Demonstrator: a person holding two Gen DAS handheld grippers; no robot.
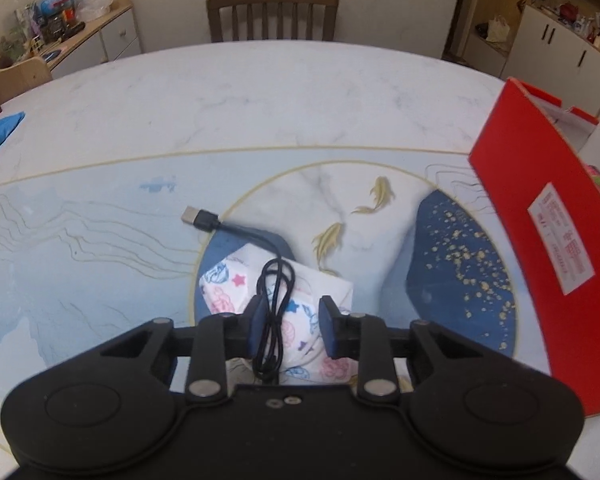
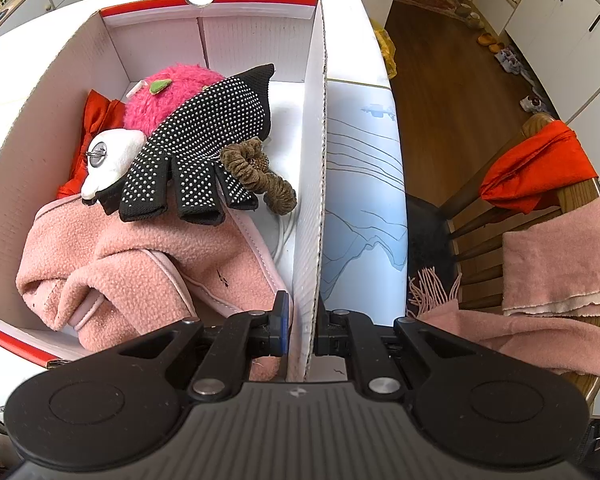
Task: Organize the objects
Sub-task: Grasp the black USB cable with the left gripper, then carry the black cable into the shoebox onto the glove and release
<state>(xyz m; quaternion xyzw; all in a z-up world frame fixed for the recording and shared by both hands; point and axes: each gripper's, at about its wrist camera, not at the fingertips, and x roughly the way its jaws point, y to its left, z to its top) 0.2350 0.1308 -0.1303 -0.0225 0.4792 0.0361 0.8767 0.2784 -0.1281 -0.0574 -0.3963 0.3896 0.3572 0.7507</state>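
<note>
A black USB cable [image 1: 274, 280] lies coiled on a white packet printed with blue and pink cartoons [image 1: 236, 284], its plug [image 1: 199, 218] pointing left across the table mat. My left gripper [image 1: 290, 320] stands open over the packet, with the cable's coil between the jaws, close to the left pad. The red box [image 1: 540, 240] stands to the right. My right gripper [image 2: 300, 328] is shut on that box's white side wall [image 2: 314, 160]. Inside lie a pink fleece [image 2: 140, 272], a black dotted glove [image 2: 204, 140], a pink plush [image 2: 172, 88], a brown scrunchie [image 2: 260, 176] and red cloth [image 2: 96, 120].
A wooden chair [image 1: 272, 12] stands at the table's far side and a blue cloth [image 1: 0, 132] lies at its left edge. Right of the table, another chair carries a pink scarf [image 2: 560, 248] and a red cloth [image 2: 536, 164]. The marble table [image 1: 220, 92] stretches beyond the mat.
</note>
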